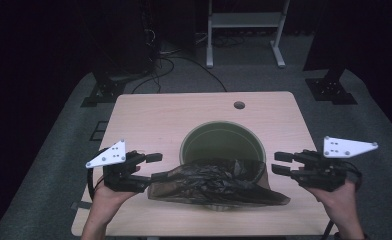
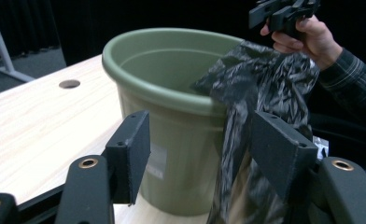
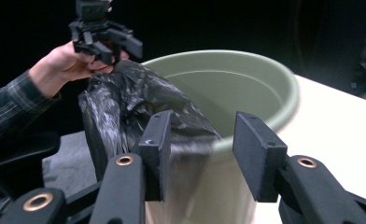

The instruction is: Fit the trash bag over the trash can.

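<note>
A green plastic bucket stands upright in the middle of the wooden table. A crumpled black plastic bag drapes over its near rim and spreads onto the table in front. My left gripper hovers at the bag's left end, jaws apart. In the left gripper view the bag hangs down between the wide jaws of my left gripper, close to the right pad, with the bucket behind. My right gripper is at the bag's right end. In its own view my right gripper stands open around the bucket's rim, the bag beside its left jaw.
A round cable hole lies in the table behind the bucket. On the floor beyond the far edge are a white frame stand, black stand feet and loose cables. Bare tabletop lies left, right and behind the bucket.
</note>
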Tool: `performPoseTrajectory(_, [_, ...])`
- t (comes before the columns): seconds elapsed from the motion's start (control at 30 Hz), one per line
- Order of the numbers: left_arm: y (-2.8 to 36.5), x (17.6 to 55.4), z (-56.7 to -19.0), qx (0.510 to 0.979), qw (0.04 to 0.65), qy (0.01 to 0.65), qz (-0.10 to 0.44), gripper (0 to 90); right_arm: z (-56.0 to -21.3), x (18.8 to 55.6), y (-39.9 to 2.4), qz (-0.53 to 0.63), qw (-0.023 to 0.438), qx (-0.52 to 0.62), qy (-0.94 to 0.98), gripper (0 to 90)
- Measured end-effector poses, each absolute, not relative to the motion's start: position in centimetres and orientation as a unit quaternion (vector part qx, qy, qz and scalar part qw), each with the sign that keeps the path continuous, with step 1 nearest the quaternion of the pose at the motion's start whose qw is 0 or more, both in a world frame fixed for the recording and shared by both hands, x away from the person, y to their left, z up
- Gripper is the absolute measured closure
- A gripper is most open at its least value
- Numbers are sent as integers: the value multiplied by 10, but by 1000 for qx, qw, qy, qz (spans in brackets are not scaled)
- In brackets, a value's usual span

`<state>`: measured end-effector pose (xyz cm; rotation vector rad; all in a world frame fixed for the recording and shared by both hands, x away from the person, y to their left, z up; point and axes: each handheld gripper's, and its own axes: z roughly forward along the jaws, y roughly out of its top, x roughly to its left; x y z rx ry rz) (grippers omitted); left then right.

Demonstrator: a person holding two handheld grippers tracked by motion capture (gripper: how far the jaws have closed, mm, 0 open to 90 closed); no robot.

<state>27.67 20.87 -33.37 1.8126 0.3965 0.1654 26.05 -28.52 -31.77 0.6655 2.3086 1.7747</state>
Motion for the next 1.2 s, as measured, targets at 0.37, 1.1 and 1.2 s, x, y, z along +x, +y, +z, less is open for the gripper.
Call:
performPoseTrajectory(0.37, [197, 283, -340, 792, 588, 159, 48, 362, -337, 268, -283, 585, 56, 247, 770, 462])
performPoseTrajectory(1.1, [201, 284, -332, 786, 601, 134, 50, 894, -341, 267, -288, 580, 41, 208, 786, 900])
performPoseTrajectory(1.2, [201, 293, -329, 777, 611, 142, 63, 893, -333, 272, -293, 587, 66, 220, 777, 900])
